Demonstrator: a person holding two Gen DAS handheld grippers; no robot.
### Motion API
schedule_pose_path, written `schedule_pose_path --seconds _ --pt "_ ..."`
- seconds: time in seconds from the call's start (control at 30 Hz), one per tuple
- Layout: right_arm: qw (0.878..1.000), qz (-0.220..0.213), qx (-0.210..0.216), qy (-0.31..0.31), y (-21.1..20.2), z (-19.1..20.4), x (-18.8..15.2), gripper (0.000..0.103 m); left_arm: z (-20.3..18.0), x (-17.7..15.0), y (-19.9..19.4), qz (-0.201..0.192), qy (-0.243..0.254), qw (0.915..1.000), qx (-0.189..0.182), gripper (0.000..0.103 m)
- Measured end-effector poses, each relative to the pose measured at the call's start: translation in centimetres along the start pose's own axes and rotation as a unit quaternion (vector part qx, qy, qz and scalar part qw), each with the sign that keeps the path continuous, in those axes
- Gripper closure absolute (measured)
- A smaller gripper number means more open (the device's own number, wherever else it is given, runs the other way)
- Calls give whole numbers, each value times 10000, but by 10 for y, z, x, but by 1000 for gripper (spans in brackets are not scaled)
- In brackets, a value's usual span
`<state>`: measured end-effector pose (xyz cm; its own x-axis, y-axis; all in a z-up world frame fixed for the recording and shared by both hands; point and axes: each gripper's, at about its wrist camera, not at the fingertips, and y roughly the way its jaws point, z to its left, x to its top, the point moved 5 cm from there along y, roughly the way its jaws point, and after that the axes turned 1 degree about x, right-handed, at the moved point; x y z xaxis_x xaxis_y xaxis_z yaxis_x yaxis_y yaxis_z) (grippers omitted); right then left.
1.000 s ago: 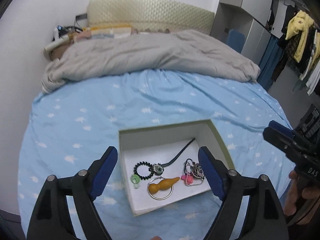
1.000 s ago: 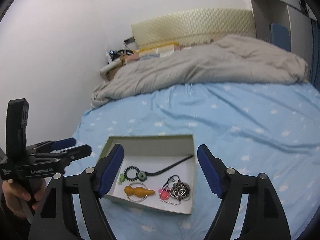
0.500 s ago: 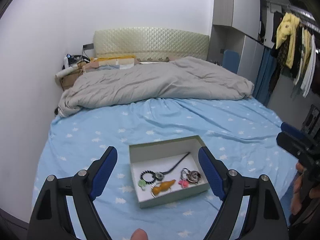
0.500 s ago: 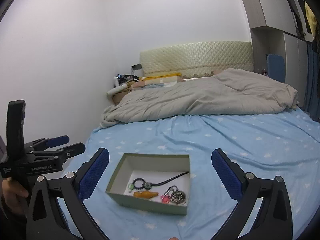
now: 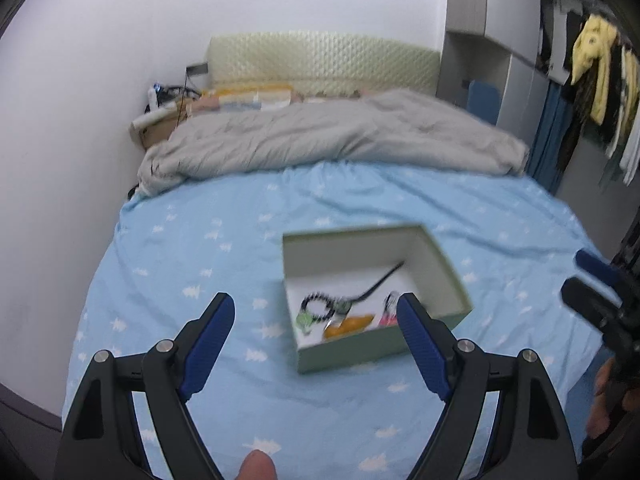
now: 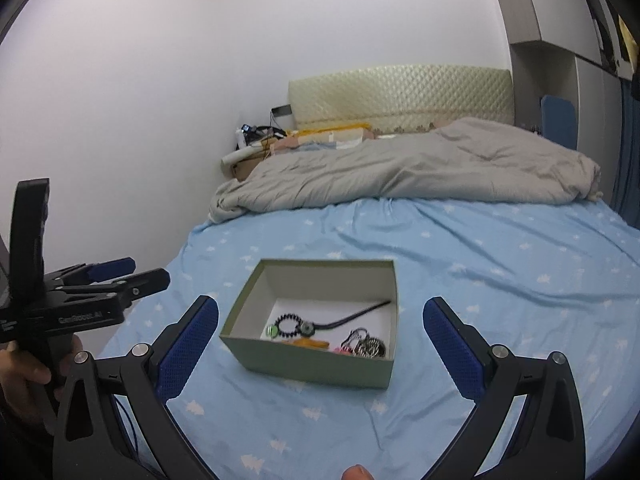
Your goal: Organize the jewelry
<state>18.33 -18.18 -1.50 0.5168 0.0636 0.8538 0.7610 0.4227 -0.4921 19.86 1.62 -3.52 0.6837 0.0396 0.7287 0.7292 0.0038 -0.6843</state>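
Note:
A green-grey open box [image 5: 340, 354] [image 6: 320, 364] sits on the blue star-print bedsheet [image 5: 192, 280]. On its white floor lie a black bead bracelet [image 6: 290, 324] [image 5: 318, 304], an orange gourd pendant [image 5: 350, 322] [image 6: 310, 343], a black cord [image 6: 352, 314] [image 5: 380, 280] and a silver charm cluster [image 6: 368, 346]. My left gripper [image 5: 314, 308] [image 6: 146, 271] hangs open and empty, short of the box on its left side. My right gripper [image 6: 320, 308] [image 5: 580, 276] is open very wide and empty, held back from the box's near wall.
A rumpled grey duvet [image 6: 400, 172] covers the far half of the bed, below a cream quilted headboard [image 6: 400, 92]. A white wall [image 6: 120, 120] runs along the left. Cluttered boxes [image 6: 256, 144] sit in the corner. Hanging clothes [image 5: 596, 60] and a wardrobe [image 5: 516, 84] stand on the right.
Both grippers have drawn back from the box, which now looks smaller and farther off. The right gripper's jaws have spread wider. The jewelry stays in the box.

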Motion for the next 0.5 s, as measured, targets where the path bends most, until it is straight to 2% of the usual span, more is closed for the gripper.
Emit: schedule_pose_path --seconds 0.27,0.5 --pt "9987 478 -115 103 32 -13 -27 0 6 -22 23 313 -167 9993 -94 19" --pt "9986 490 -188 100 35 -18 -27 0 8 -21 30 353 -250 9990 -78 19"
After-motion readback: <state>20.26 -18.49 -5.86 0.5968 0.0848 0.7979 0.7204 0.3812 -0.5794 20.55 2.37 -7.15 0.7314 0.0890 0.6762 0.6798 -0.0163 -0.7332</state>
